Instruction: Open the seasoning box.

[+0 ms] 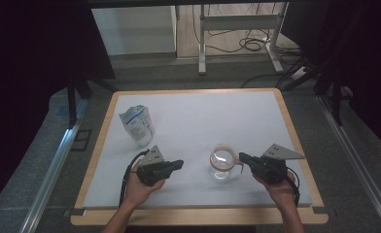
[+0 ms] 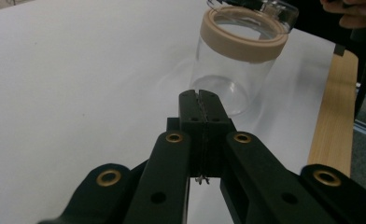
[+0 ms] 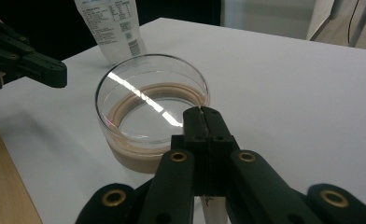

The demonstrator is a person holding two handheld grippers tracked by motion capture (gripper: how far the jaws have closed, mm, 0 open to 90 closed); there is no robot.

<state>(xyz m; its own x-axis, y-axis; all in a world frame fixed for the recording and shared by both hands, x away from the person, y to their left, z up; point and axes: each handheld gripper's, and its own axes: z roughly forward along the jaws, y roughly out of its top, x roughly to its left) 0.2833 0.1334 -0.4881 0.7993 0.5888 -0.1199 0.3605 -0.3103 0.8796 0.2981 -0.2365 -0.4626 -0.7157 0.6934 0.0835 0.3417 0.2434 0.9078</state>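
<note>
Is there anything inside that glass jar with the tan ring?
No: in the left gripper view the glass jar is see-through, with only its bare bottom and the white table showing through it.

In the left gripper view, the top edge cuts off the clear lid [image 2: 270,5] of the glass jar [image 2: 232,70], and the left tool [image 2: 200,100] covers the jar's lower front. A hand [image 2: 354,11] beyond the jar is cropped at the upper right corner. In the right gripper view, the pouch [image 3: 111,28] behind the jar is cut off above, its print too small to read, and the right tool [image 3: 203,122] hides the jar's near rim. From above, the pouch's label [image 1: 139,127] is too small to read.
</note>
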